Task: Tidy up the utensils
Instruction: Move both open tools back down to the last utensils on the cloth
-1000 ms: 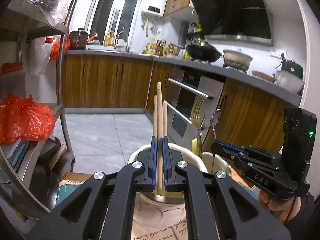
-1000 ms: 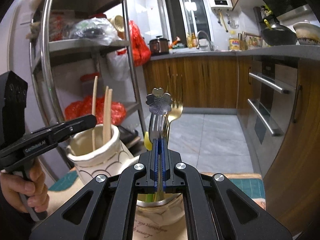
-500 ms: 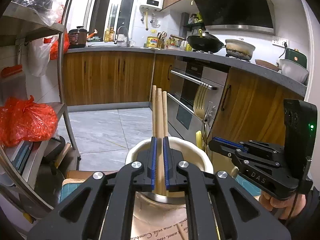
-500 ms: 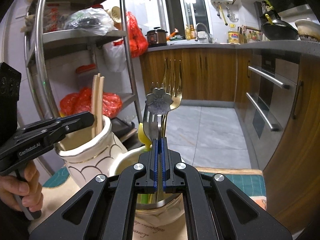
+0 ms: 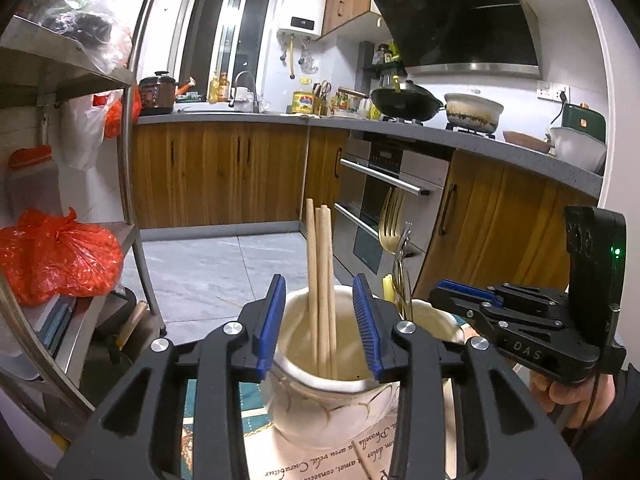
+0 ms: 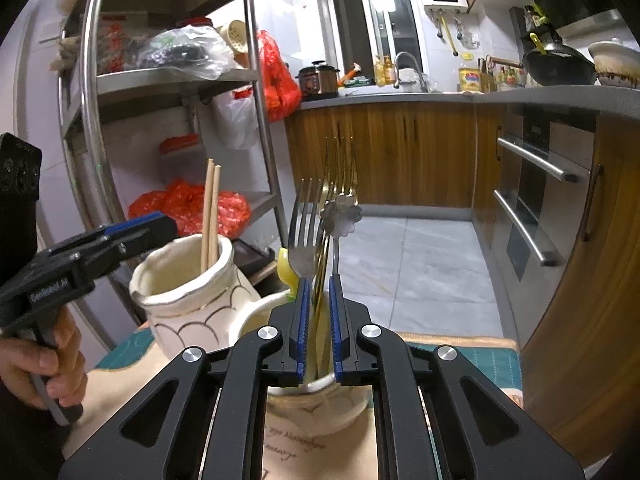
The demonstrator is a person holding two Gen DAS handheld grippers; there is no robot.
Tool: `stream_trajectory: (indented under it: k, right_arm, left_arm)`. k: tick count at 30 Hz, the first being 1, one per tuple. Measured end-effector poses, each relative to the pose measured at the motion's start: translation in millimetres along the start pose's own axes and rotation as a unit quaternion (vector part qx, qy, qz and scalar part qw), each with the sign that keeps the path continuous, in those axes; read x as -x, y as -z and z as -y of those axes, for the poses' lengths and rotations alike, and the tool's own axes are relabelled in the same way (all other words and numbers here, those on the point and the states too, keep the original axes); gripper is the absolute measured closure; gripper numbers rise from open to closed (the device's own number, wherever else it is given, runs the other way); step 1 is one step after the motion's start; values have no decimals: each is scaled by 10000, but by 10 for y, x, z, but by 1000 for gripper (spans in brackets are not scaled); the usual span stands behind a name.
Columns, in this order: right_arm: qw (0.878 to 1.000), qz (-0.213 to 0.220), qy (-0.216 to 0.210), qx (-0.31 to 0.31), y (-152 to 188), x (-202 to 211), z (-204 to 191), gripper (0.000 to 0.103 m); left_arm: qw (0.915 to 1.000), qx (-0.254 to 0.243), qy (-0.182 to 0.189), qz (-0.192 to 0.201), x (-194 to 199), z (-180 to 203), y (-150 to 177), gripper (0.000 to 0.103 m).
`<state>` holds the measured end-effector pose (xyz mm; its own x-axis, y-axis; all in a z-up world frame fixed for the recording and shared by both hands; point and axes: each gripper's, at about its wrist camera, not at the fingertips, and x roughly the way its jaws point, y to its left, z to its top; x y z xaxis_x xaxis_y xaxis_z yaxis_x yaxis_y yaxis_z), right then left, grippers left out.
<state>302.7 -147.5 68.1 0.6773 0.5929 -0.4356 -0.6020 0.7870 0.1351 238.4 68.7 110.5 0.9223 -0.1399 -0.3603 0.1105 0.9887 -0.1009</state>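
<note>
While both jaws are opening, chopsticks (image 5: pixel 320 280) and forks (image 6: pixel 320 240) between them unpressed, draw left gripper (image 5: pixel 320 320) and right gripper (image 6: pixel 319 328) straight back, clear of each jar's (image 5: pixel 328 408) near rim

Chopsticks (image 5: pixel 320 280) stand upright between opening left gripper (image 5: pixel 320 330) pads, untouched. Forks (image 6: pixel 320 232) fill narrow gap of opening right gripper (image 6: pixel 319 332). Two jars (image 6: pixel 188 304) just beside each other; shelf rack (image 6: pixel 256 128) close behind.

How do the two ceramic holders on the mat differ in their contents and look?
The left holder holds only wooden chopsticks; the right holder holds metal forks and a flower-ended handle. The left holder bears dark scallop lines, whereas the right holder's pattern is mostly hidden. Both are cream ceramic and stand upright on the mat.
</note>
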Motion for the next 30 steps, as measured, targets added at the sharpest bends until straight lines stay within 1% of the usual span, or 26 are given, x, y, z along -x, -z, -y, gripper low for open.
stream_trajectory:
  k: [3,6,7,9,13,15,16,19,24,25,27,28,30]
  right_arm:
    - [10000,-24,43,71,9,80,0,92]
    - [9999,-101,77,57,21,142,9,86]
    - [9999,-114,85,35,32,172,5,85]
    - [9998,-160,71,15,72,233,-13,85]
    - [9995,-316,77,34,163,318,-71,85]
    - [9992,-405,53,26,234,366,-88,84]
    - [9990,-451,66,29,273,389,-99,82]
    - [9983,-572,21,-76,380,457,-88,77]
    - [9973,-688,13,-263,545,598,-58,77]
    - [9971,-707,11,-296,569,619,-57,77]
    - [9966,-737,21,-380,619,670,-44,77]
    - [9964,-751,30,-405,643,695,-40,76]
    - [9959,-788,26,-451,679,726,-32,75]
  left_arm:
    - [10000,47,-27,47,105,-60,-1,67]
    - [9998,145,-119,99,219,-147,9,67]
    - [9996,203,-180,99,259,-181,12,67]
    - [9993,306,-184,73,321,-214,15,67]
    - [9990,363,-261,-5,510,-234,118,67]
    - [9983,487,-304,-23,590,-262,191,67]
    - [9978,577,-331,-48,639,-283,242,67]
    - [9958,824,-304,-248,667,-332,383,66]
    - [9931,975,-174,-627,663,-301,580,66]
    - [9930,963,-161,-666,663,-265,619,65]
    - [9930,895,-155,-755,651,-196,680,49]
    - [9930,839,-128,-816,641,-139,719,47]
    - [9928,733,-90,-945,610,-38,771,46]
